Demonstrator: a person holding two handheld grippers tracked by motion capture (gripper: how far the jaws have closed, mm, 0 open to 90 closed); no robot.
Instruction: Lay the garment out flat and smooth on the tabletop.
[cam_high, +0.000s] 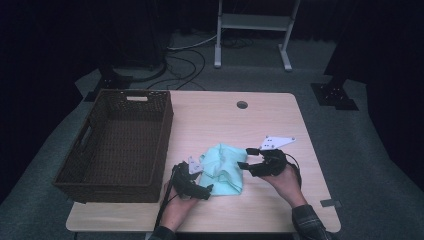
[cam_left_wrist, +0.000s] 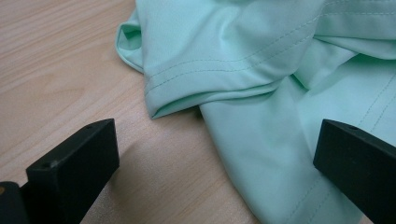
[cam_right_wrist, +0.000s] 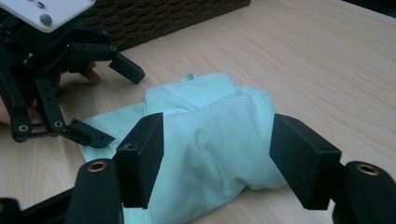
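Cloth (cam_high: 223, 167) in mint green lies crumpled on the tabletop (cam_high: 260, 122), just beside the front corner of the brown wicker basket (cam_high: 120, 142). The left gripper (cam_high: 200, 187) sits at the cloth's near-left edge, fingers (cam_left_wrist: 74, 163) spread wide and released — one over bare wood, one over fabric. The right gripper (cam_high: 245, 157) straddles a raised fold on the cloth's far side from the basket, its fingers (cam_right_wrist: 142, 156) parted and flanking the fabric — not yet pinching it.

no readable text, label, brand, number or sign anywhere: none on mint cloth (cam_left_wrist: 261, 60), none on wicker basket (cam_high: 117, 145), none on table (cam_high: 280, 120).
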